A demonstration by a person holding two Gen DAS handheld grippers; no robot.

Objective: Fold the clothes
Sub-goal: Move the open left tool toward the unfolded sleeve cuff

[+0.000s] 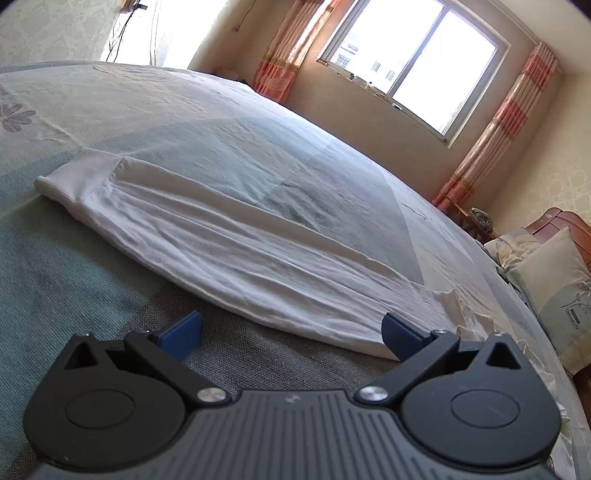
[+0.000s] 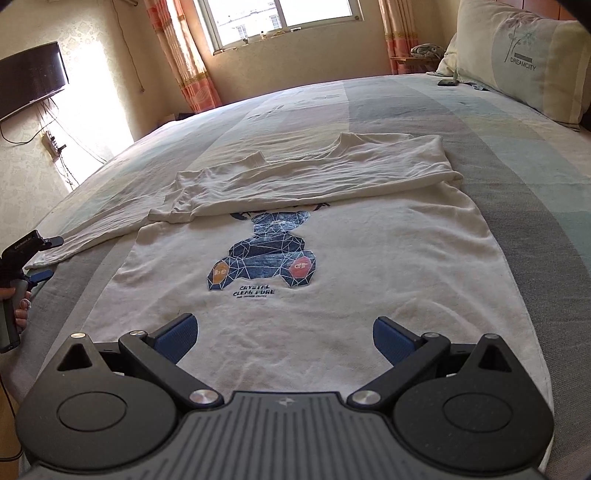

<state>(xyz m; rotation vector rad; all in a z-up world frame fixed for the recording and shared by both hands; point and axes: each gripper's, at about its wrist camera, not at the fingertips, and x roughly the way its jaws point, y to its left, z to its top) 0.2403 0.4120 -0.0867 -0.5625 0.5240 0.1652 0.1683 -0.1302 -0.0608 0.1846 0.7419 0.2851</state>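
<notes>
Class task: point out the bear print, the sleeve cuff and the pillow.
bear print (image 2: 264,254): right wrist view, the bear's body.
sleeve cuff (image 1: 70,184): left wrist view, ribbed band.
pillow (image 2: 524,59): right wrist view, printed front.

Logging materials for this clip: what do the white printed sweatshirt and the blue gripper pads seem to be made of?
The white printed sweatshirt looks like soft matte cotton-type knit: fine creases, ribbed cuff and collar, flat bear graphic. The blue pads on the right gripper look like matte rubber or soft plastic with fine ridges; which one is unclear. The left gripper carries the same pads.

A home bedroom: a made bed (image 2: 480,122) with pillows (image 2: 524,55), curtained window (image 2: 277,14), wall-mounted television (image 2: 31,77).
</notes>
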